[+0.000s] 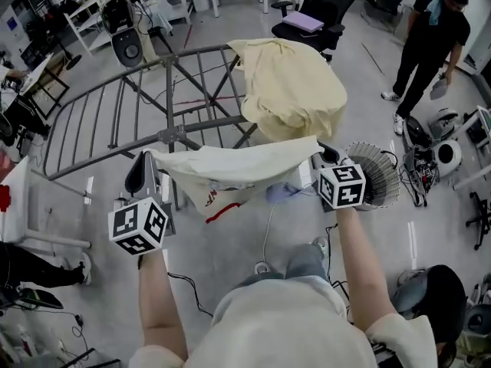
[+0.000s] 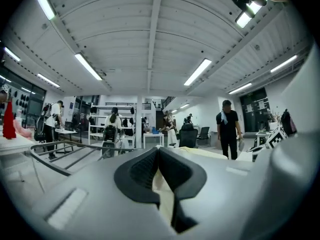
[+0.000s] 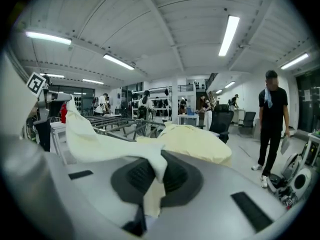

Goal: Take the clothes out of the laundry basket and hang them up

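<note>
The cream garment (image 1: 230,167) is hanging stretched between both grippers, its long axis running left to right and its middle sagging, with red print showing on the underside. The left gripper (image 1: 143,173) is pinching one end and the right gripper (image 1: 325,155) the other, both clamped tight on cloth. The drying rack (image 1: 107,121) is lying just beyond. Its bare rails are nearer the left hand, and a yellow garment (image 1: 295,90) is draping the right end.
</note>
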